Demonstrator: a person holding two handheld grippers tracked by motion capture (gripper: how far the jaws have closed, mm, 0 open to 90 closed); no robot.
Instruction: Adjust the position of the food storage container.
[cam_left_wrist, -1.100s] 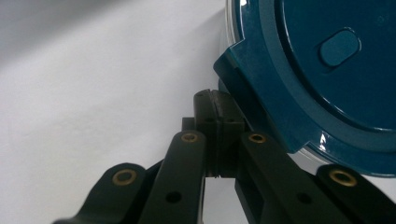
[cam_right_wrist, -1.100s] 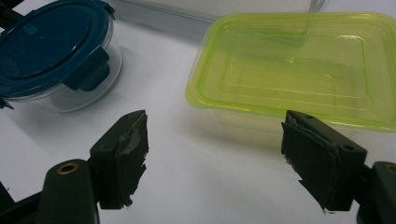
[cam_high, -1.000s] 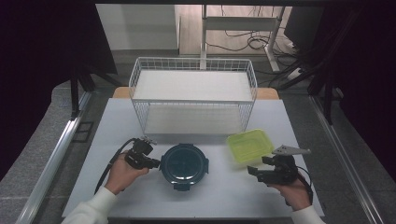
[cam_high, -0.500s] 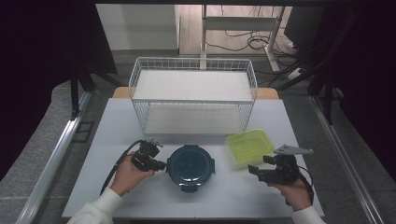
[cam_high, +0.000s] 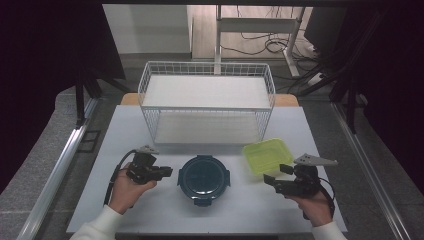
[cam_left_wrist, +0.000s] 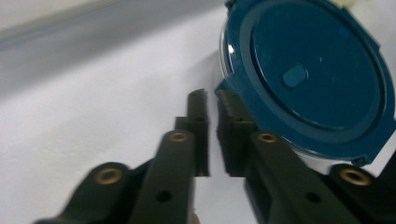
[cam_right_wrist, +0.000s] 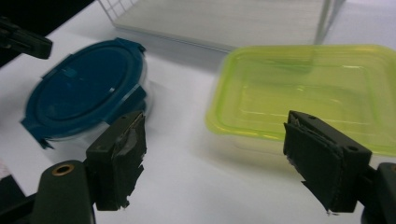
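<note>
On the white table (cam_high: 150, 210), seen from the high view, the person's left hand (cam_high: 125, 192) comes in at about 7 o'clock and holds the left gripper (cam_high: 162, 172), which points toward 3 o'clock at the round container. In the left gripper view its jaws are drawn almost together with only a thin slit between them and nothing inside; the tips (cam_left_wrist: 212, 95) reach the near edge of the container, but contact cannot be told. At the middle of the table, near 6 o'clock, sits the round clear container with a dark blue lid (cam_high: 204, 179), the lid clipped on by tabs around its rim; the lid carries a small raised oblong at its centre in the left gripper view (cam_left_wrist: 303, 74). Behind it, toward 12 o'clock, stands a white wire rack (cam_high: 207, 100) with an upper and a lower shelf. To the right of the blue-lidded container, at roughly 4 o'clock, lies a yellow-green rectangular container (cam_high: 267, 155), shallow and translucent, apart from the round one. Farthest right, at 5 o'clock, the person's right hand (cam_high: 315, 207) holds the right gripper (cam_high: 275, 175), which points toward 10 o'clock. In the right gripper view its jaws stand spread wide with nothing between them (cam_right_wrist: 215, 158), the yellow-green container (cam_right_wrist: 308, 98) just ahead at 1 o'clock and the blue-lidded one (cam_right_wrist: 84, 88) at 10 o'clock.
</note>
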